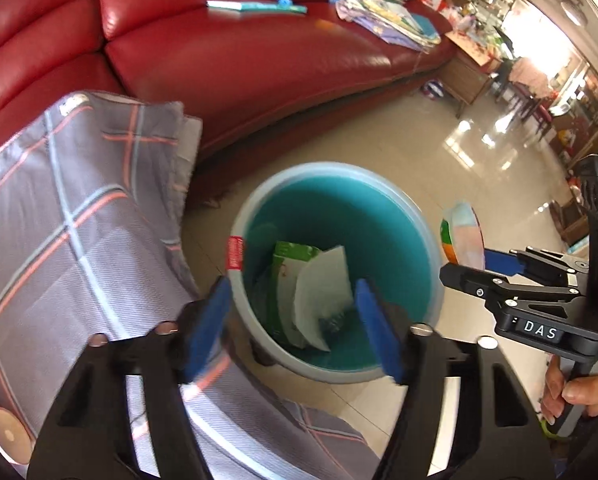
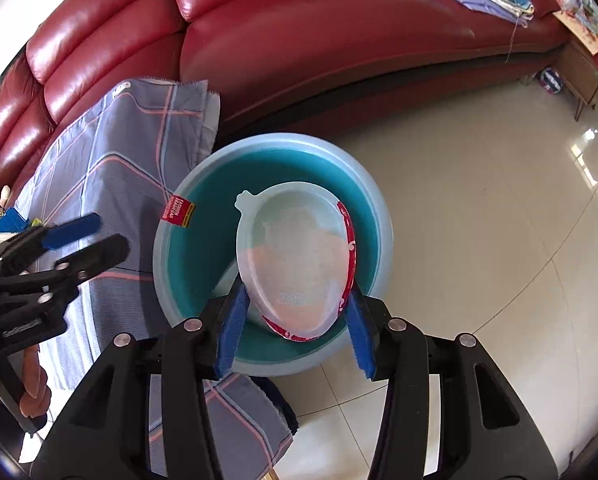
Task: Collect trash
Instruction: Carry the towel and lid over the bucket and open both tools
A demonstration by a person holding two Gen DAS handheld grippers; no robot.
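A teal bin [image 1: 379, 220] with a pale rim stands on the floor by the sofa; it also shows in the right wrist view [image 2: 203, 216]. Inside lie a green-and-white packet [image 1: 287, 260] and a white paper piece [image 1: 323, 280]. My left gripper [image 1: 295, 320] is open and empty above the bin's near rim. My right gripper [image 2: 295, 320] is shut on a translucent plastic bowl lid with a red edge [image 2: 295, 256], held above the bin. The lid [image 1: 463, 236] and right gripper [image 1: 483, 268] also show at the right of the left wrist view.
A grey plaid cloth [image 1: 79, 220] covers a surface left of the bin. A red leather sofa [image 1: 239, 60] stands behind, with a teal book [image 1: 255, 6] and stacked papers [image 1: 383, 8] on it. Shiny tiled floor [image 2: 479, 220] lies to the right.
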